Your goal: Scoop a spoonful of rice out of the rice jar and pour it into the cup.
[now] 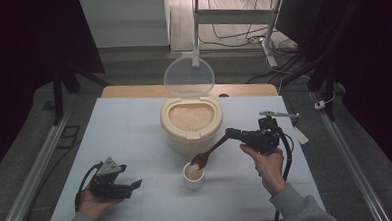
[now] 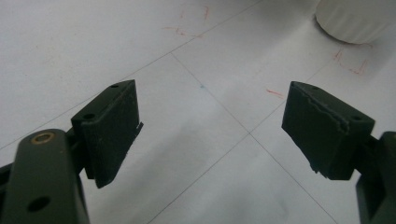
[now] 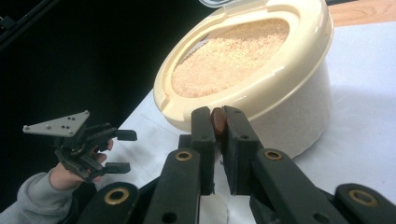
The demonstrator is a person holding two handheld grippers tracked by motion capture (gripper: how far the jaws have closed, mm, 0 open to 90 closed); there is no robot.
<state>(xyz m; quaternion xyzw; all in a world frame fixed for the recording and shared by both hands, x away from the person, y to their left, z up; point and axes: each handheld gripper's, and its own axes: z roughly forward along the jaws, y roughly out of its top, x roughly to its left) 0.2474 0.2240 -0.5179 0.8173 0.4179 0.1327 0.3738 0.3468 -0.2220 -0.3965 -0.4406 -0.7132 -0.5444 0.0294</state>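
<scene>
Bare white table (image 1: 134, 123) around spread left hand-held gripper (image 1: 135, 184); right hand-held gripper (image 1: 230, 133) pinching wooden spoon (image 1: 209, 153).

High view overhead, facing forward; gripper views close, sharing table (image 1: 134, 123).

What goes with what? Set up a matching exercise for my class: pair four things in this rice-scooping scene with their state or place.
Things:
1. wooden spoon
2. rice container
3. small white cup
4. left tongs

States:
A. open, holding nothing
B. lid up, full of rice
C. clamped in the right tongs
D. under the spoon's bowl

Pairs: 1-C, 2-B, 3-D, 4-A
</scene>
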